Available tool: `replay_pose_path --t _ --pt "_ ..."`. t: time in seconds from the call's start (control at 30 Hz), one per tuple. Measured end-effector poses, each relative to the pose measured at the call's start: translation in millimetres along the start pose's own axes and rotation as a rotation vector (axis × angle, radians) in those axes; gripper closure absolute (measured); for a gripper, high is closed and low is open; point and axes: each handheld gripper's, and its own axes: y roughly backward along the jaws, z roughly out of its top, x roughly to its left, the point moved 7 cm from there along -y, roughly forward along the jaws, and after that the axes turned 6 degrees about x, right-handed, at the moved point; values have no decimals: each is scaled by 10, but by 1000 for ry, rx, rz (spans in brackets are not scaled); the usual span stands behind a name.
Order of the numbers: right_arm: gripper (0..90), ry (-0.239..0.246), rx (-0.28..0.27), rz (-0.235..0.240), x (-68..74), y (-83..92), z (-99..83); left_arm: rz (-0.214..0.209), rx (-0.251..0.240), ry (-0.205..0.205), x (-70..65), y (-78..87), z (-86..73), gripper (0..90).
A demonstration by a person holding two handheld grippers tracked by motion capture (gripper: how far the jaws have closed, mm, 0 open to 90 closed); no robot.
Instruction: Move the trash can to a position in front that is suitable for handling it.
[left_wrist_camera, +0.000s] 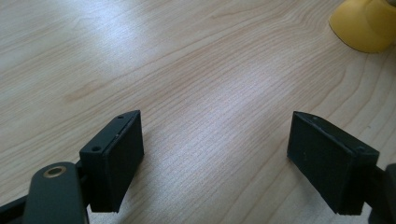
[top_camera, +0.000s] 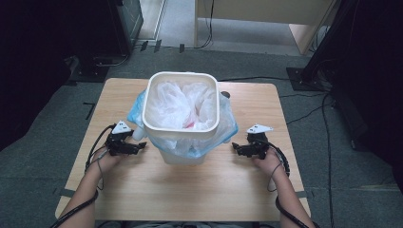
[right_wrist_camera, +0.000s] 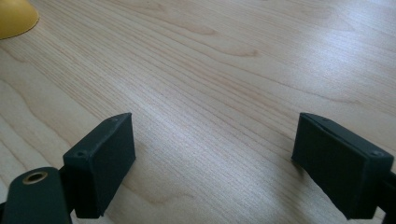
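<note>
A white square bin (top_camera: 181, 131) stands in the middle of the wooden table (top_camera: 190, 190). It is lined with a crumpled white plastic bag (top_camera: 178, 104), and a clear bluish bag (top_camera: 224, 130) spills over its outside. My left gripper (top_camera: 140, 147) lies low on the table just left of the bin, pointing at it. In its own view, the left gripper (left_wrist_camera: 215, 158) is open over bare wood. My right gripper (top_camera: 236, 148) mirrors it on the bin's right. Its view shows the right gripper (right_wrist_camera: 215, 163) open, nothing between the jaws.
A yellow rounded shape shows at the top corner of each gripper view (left_wrist_camera: 364, 23) (right_wrist_camera: 14, 16). Grey carpet, cables and dark stands surround the table. A light wooden desk (top_camera: 266, 12) stands at the back.
</note>
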Motion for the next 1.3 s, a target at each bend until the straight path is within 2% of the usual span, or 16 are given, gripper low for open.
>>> replay_pose_path --t 0.1,0.13,0.4,0.93,1.1,1.3 --pt "122 -4 3 -4 -2 -2 0 14 7 -8 0 -6 2 181" --pt "120 -10 4 -7 1 -2 0 21 12 -22 -6 -12 2 178" --pt "113 -25 8 -18 1 -8 4 21 10 -20 3 -30 23 177" --pt "108 -52 6 -42 11 -20 17 6 10 -36 35 -113 116 177" --pt "108 -52 6 -43 11 -21 17 -10 12 -56 77 -154 165 177" --pt "108 -53 6 -42 11 -20 17 -2 15 -42 77 -172 188 177"
